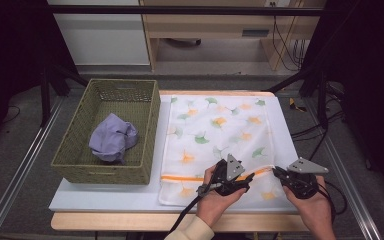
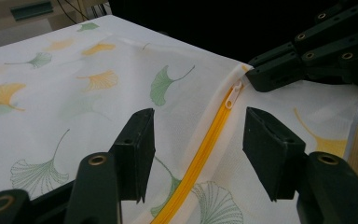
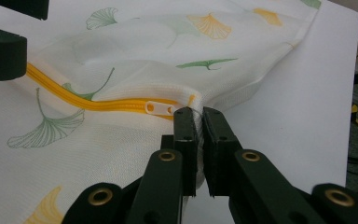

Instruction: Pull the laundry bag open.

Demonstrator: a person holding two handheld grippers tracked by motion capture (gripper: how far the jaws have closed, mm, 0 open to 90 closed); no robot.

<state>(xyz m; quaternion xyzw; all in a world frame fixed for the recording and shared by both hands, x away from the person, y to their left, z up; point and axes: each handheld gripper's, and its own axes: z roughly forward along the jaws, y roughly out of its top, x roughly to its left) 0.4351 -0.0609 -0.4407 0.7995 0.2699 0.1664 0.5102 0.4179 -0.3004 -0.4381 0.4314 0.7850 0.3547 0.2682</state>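
Right gripper view looks along the right gripper (image 3: 196, 122), whose jaws are pinched together on the edge of the mesh laundry bag (image 3: 135, 56) right at the end of its yellow zipper (image 3: 74, 100), with the white zipper pull (image 3: 161, 108) lying just in front of the pads. Left gripper view has the left gripper (image 2: 198, 140) over the same zipper, its jaws standing apart on either side of the yellow line with nothing clamped between them. High view places both grippers at the near edge of the white table (image 1: 105, 197), the bag spread flat on it, printed with green and orange leaves. Farther left sits a woven green basket (image 1: 70, 145) holding a crumpled lavender cloth (image 1: 112, 137).
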